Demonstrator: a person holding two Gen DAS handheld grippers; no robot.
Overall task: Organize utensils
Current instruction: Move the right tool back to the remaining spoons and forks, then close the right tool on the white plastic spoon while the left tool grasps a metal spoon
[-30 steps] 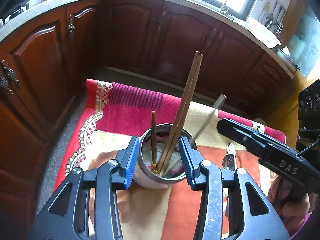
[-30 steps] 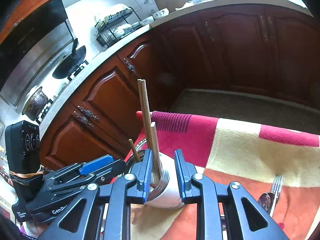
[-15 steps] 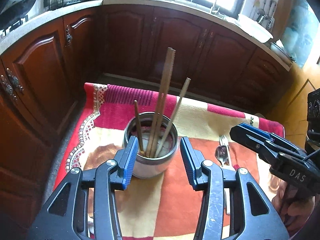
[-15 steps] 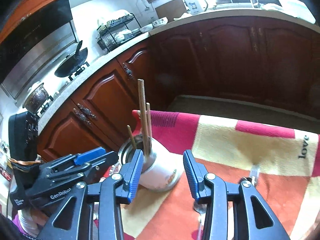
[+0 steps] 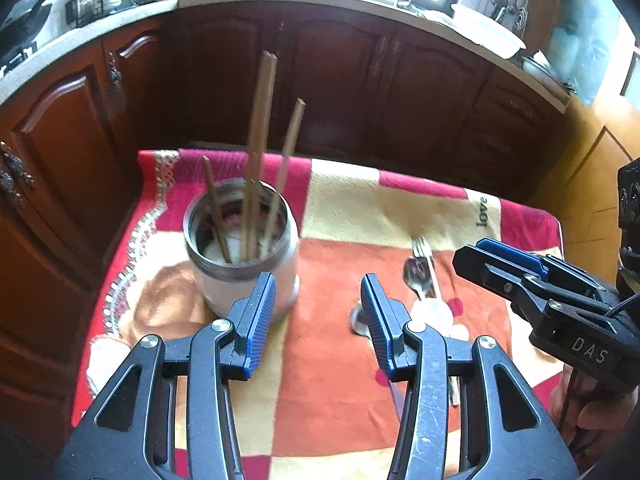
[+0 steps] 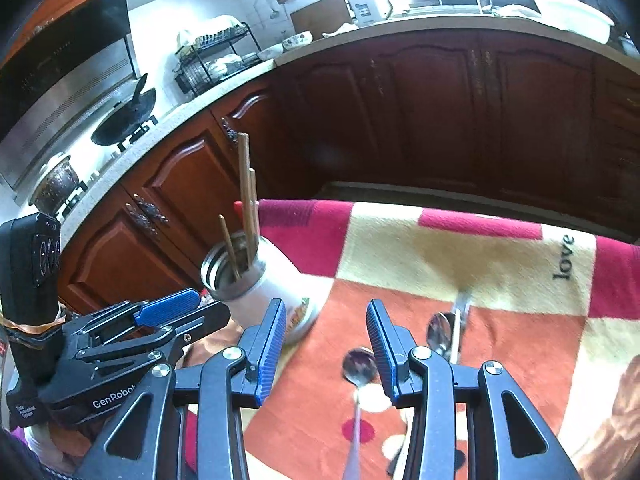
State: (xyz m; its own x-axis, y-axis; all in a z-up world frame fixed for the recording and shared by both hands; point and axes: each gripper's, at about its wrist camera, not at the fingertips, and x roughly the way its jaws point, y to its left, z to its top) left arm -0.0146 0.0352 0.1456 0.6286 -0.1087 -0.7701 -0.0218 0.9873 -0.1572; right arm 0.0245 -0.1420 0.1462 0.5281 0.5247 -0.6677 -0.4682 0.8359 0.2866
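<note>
A steel jar stands on a red, orange and cream blanket and holds several brown chopsticks. It also shows in the right wrist view. A fork and a spoon lie on the blanket to the jar's right, and a second spoon lies nearer. My left gripper is open and empty, just right of the jar. My right gripper is open and empty, above the nearer spoon, with the fork to its right.
Dark wooden cabinets run behind and to the left of the blanket. A counter holds a dish rack, a stove with a pan and a white basin. The blanket's far edge drops to the floor.
Both grippers have pulled back from the jar and shifted right. The right gripper has let go of a chopstick, now in the jar, and opened wide over the spoons.
</note>
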